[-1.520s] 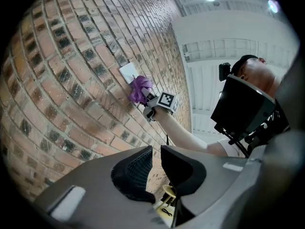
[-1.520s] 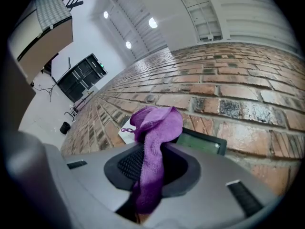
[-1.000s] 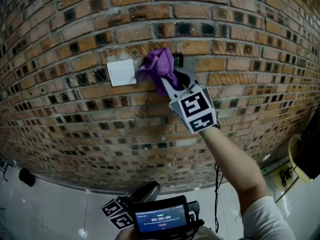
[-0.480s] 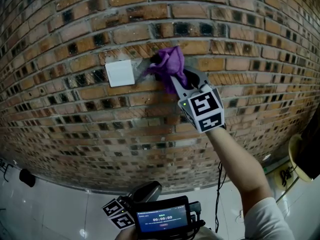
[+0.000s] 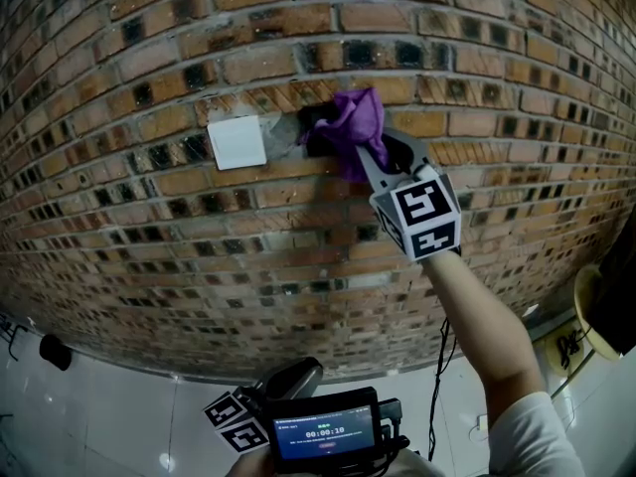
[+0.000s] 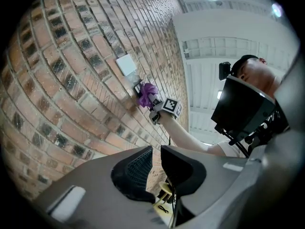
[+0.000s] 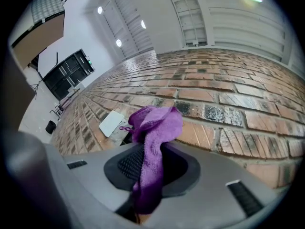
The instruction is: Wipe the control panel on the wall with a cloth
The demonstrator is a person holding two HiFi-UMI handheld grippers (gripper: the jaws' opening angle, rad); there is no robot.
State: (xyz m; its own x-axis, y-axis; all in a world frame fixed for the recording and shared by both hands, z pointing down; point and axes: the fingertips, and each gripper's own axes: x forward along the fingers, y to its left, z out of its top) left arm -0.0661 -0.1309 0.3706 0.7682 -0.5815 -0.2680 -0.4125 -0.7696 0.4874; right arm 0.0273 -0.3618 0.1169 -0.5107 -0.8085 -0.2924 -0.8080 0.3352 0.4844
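On the brick wall (image 5: 149,58), a white square panel (image 5: 237,142) sits beside a small dark control panel (image 5: 311,123). My right gripper (image 5: 366,159) is shut on a purple cloth (image 5: 356,122) and presses it against the wall over the dark panel's right side. In the right gripper view the cloth (image 7: 155,128) hangs between the jaws, with the white panel (image 7: 111,123) to the left. My left gripper (image 6: 156,159) is held low, away from the wall, with its jaws together and nothing between them. From there the cloth (image 6: 147,93) and white panel (image 6: 127,64) show far up the wall.
A small screen (image 5: 326,432) is mounted on the left gripper at the bottom of the head view. A black cable (image 5: 435,366) hangs along the wall below my right arm. On the white tiled floor, a pale round object (image 5: 588,311) is at the right and a black object (image 5: 55,351) at the left.
My right gripper has slid to the right along the wall with the cloth, uncovering the dark panel's left part. The left gripper has stayed put.
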